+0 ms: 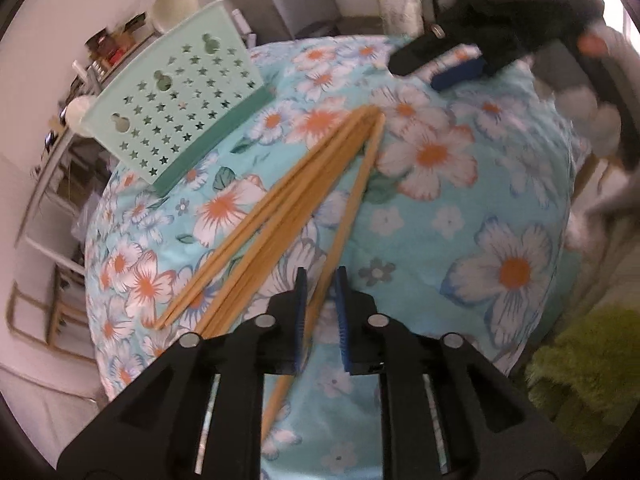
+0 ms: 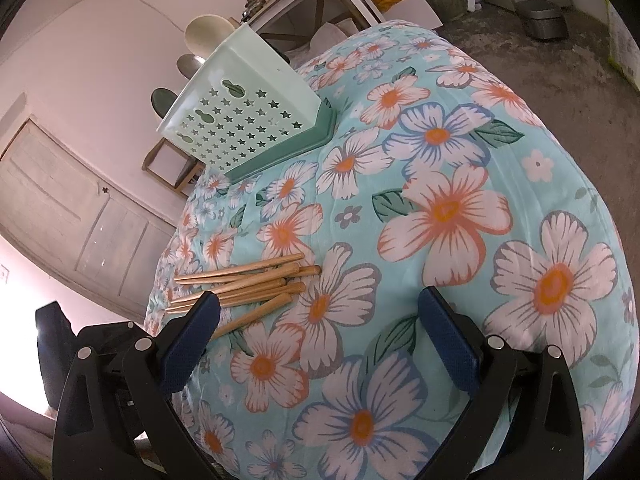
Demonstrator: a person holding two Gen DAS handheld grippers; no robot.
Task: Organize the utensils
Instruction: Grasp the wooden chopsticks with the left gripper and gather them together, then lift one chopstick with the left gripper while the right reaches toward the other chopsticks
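- Left wrist view: low and close along pale wooden chopsticks, facing the mint-green star-perforated plastic holder.
- Right wrist view: higher, facing the same holder and chopsticks over the shared turquoise floral tablecloth.

Before me, pale matt wooden chopsticks lie on a soft floral cloth covering the worktop. My left hand-held gripper shows matt black plastic with ribbed blue pads; the mint holder looks smooth plastic.

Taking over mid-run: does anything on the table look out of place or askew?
The wooden chopsticks lie loose in a fanned, uneven pile on the floral tablecloth, outside the green utensil holder. One stray chopstick angles off between the left gripper's blue pads. Nothing looks spilled or damaged.
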